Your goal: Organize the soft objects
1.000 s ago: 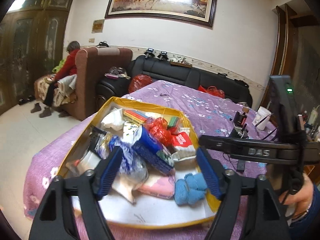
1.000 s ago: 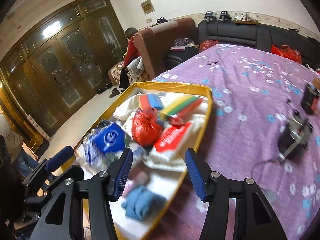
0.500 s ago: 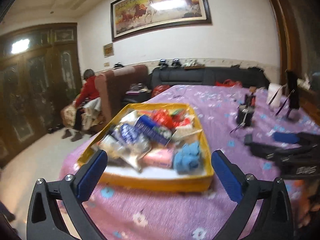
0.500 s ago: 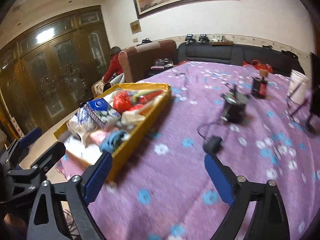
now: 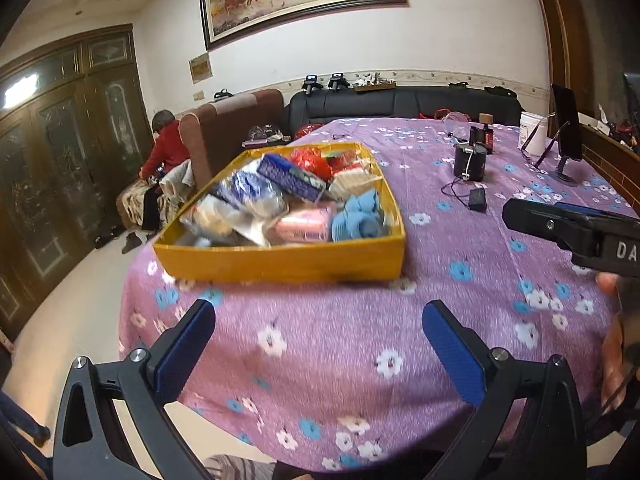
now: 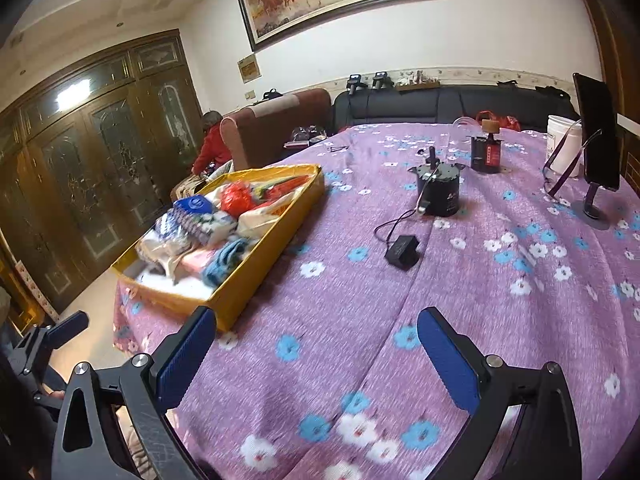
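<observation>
left gripper [image 5: 318, 334]: you've got it hanging over the near edge of the desk with the jaws spread wide, nothing between the blue pads [image 5: 184, 348]
right gripper [image 6: 316, 342]: same deal, spread wide and holding nothing, hovering above the purple flowered cloth [image 6: 360, 320]; in the left wrist view its black body [image 5: 576, 228] pokes in from the right edge
yellow box [image 5: 280, 258]: sits on the desk on your left side, well apart from both grippers, near the desk's left edge
soft stuff: all of it is piled inside the box, none loose on the cloth
blue socks [image 5: 358, 218]: rolled up in the near right corner of the box, touching the pink pack [image 5: 304, 226] beside them
blue tissue pack [image 5: 290, 178]: lying tilted on top of the heap toward the middle
red bag [image 5: 310, 160]: crumpled, toward the far end
clear plastic bags [image 5: 236, 204]: on the left half of the box, can't tell what's in them, it's a bit blurry
other desk stuff: black cylinder gadget [image 6: 438, 190] with a cable running to a small black adapter [image 6: 402, 252], a dark bottle [image 6: 488, 148] behind it, a white cup [image 6: 564, 144] and a phone on a stand [image 6: 598, 136] at the far right
background: someone in a red top [image 5: 166, 146] sits on the sofa past the box
</observation>
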A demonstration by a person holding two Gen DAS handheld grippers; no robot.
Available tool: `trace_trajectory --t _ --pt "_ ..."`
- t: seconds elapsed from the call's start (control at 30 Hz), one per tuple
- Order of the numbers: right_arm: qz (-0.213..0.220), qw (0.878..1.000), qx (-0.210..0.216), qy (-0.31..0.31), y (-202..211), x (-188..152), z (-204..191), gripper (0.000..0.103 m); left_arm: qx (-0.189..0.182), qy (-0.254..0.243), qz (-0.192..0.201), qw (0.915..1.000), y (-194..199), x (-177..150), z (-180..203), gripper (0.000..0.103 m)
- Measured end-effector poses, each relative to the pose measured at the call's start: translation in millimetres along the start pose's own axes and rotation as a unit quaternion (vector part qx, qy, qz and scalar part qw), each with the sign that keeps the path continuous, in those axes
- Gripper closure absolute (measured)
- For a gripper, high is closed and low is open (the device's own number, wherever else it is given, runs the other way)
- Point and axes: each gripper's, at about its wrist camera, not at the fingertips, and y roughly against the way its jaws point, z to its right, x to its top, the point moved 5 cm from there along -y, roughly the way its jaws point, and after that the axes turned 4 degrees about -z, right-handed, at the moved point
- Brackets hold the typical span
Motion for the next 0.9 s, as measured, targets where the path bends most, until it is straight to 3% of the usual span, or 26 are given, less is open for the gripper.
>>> trace_trajectory --t 0.23,0.53,0.9 --pt "-0.023 1.000 -0.002 0.002 -18 -21 -10 0.001 0.012 0.008 -0.009 0.9999 -8 -11 -6 0.000" --pt "-0.084 0.996 -0.013 -0.003 -41 -45 -19 0.001 0.026 0.028 -0.005 0.9993 -10 -15 -26 0.000" --pt "-0.104 0.994 -0.042 0.009 -47 -46 -22 0.001 0.033 0.041 -0.007 0.9986 -13 -17 -35 0.000"
